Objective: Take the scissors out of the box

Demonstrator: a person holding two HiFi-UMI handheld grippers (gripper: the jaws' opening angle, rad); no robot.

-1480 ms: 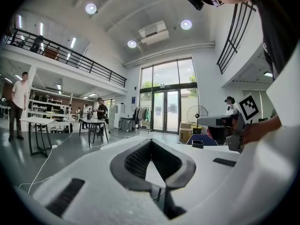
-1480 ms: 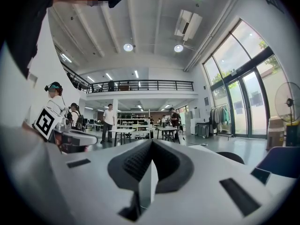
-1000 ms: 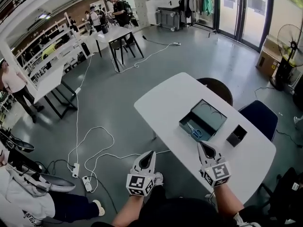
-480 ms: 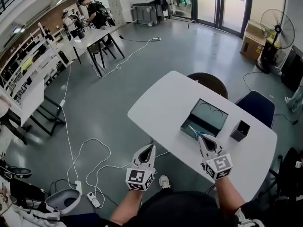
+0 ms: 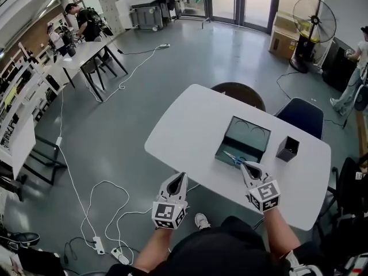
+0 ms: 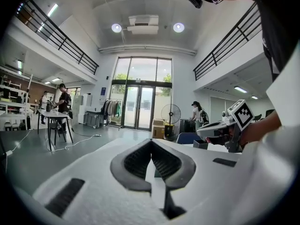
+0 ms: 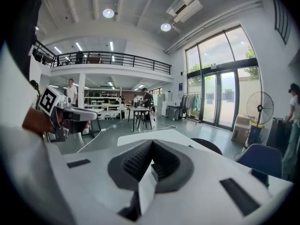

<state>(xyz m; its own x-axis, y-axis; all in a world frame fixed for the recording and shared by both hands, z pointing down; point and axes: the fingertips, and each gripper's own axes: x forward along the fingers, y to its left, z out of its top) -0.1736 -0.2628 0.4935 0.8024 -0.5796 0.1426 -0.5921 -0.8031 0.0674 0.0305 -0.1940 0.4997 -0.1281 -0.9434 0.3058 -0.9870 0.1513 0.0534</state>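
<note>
blue-handled metal scissors lie flat inside the dark green open rectangular box, at its near end, close to the near wall. long axis runs roughly along that wall: blades point away to the left, blue loops sit toward the right tool. the tip of that tool is just beside the loops, right at the box's near edge; can't tell if it touches them. its jaws are pressed together w/ nothing between, so imo they must open before any grab. the scissors don't show in the right gripper view, only counter and room beyond the tip

left tool hangs off the near edge of the white oval counter, over the floor, well apart from the box; its jaws are closed too, empty. so the right hand is clearly the nearer one for the pick

around: small black square cup stands on the counter just right of the box, apart from it. rest of the box looks bare. dark round chair and blue chair sit at the far side

in the way: mostly the low near wall of the box, since the scissors lie right against it; prob best to come in from above and lift the loops clear of the rim. cup is close enough to the right to mind on the way out
</note>
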